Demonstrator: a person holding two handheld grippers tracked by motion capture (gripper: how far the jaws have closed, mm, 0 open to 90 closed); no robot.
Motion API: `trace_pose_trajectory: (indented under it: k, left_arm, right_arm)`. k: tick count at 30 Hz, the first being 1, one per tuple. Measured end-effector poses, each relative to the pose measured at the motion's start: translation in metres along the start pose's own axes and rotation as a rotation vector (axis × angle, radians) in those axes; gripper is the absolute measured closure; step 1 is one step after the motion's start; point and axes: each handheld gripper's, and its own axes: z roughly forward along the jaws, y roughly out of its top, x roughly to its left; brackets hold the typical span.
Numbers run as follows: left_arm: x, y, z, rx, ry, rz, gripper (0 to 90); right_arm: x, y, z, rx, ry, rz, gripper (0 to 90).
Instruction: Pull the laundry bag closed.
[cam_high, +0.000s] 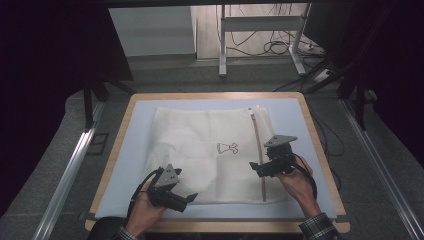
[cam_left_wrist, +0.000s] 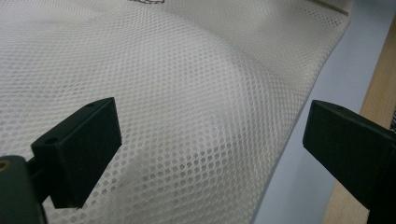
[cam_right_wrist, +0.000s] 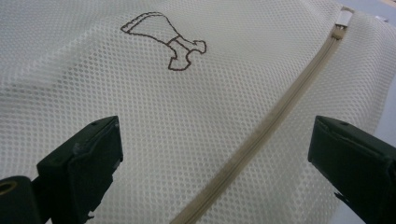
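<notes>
The mesh bag (cam_high: 210, 155) is laid flat, bare mat (cam_high: 125, 165) around it. Both jaws are held wide: left gripper (cam_high: 188, 198) at its near edge, right gripper (cam_high: 256, 168) by the zip (cam_high: 258, 155).

A mesh bag (cam_high: 205, 150) lies flat on a mat (cam_high: 130, 150) that covers most of the table (cam_high: 320, 150). A zip (cam_high: 258, 150) runs front to back down the bag's right part, its pull (cam_right_wrist: 344, 17) at the far end. A small stitched outline (cam_high: 227, 147) sits near the bag's middle, left of the zip. The left gripper (cam_high: 189, 198) hangs over the bag's near left corner, beside its front edge. The right gripper (cam_high: 256, 169) hangs over the zip, nearer the front end. Beyond the table stands a desk frame (cam_high: 260, 35) with cables (cam_high: 272, 47) on the floor.
</notes>
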Motion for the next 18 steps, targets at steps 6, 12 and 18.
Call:
trace_pose_trajectory:
  k: [6, 12, 18]
  left_arm:
    - [0.002, -0.003, -0.005, -0.002, 0.011, -0.006, 3.9]
    - [0.003, -0.005, -0.009, 0.0, 0.026, -0.005, 3.9]
    - [0.003, -0.008, -0.013, 0.005, 0.039, -0.006, 3.9]
  right_arm:
    - [0.003, -0.008, -0.009, -0.009, -0.004, 0.002, 2.9]
    - [0.008, -0.016, -0.019, -0.02, -0.004, 0.007, 2.9]
    - [0.014, -0.023, -0.025, -0.023, 0.001, 0.001, 2.9]
